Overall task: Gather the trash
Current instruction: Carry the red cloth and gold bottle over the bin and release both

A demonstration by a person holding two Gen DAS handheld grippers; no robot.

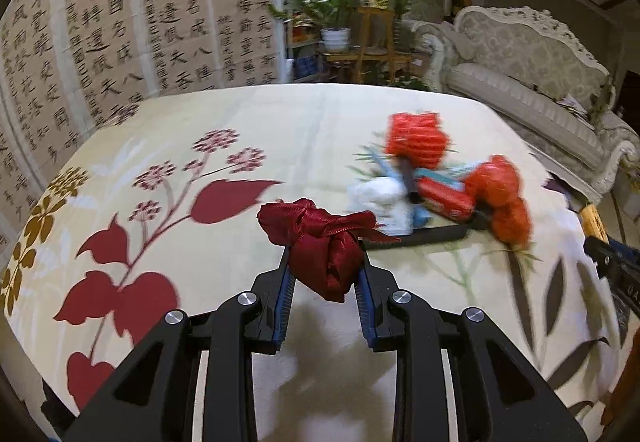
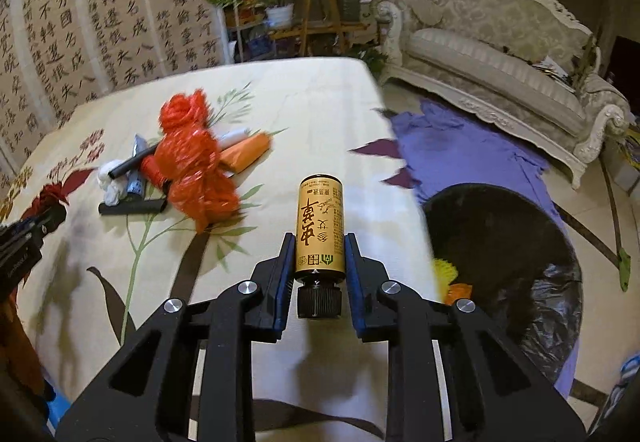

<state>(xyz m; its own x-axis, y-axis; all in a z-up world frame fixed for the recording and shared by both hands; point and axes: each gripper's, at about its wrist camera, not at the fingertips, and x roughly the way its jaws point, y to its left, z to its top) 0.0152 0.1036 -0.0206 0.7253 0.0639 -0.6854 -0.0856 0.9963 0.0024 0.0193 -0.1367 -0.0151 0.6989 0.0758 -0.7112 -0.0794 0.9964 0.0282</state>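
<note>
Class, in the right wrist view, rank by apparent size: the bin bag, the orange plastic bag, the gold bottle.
1. Bin bag
2. Orange plastic bag
3. Gold bottle

The bottle sits closest to the camera, so its place against the orange bag is unsure.

Left claw (image 1: 325, 262): both black fingers extend forward and downward from the camera, blue pads facing inward. The jaws stand narrowly apart and are clamped on a crumpled dark red ribbon (image 1: 320, 242), which bulges above and below the pads.

Right claw (image 2: 320, 254): fingers angled forward and downward in the same manner. The blue pads press against both sides of a yellow bottle (image 2: 320, 226), held lengthwise between the fingers with its black cap toward the camera.

In the right wrist view, the left claw's fingers (image 2: 28, 238) appear at the left edge. No hand or sleeve is visible.
</note>
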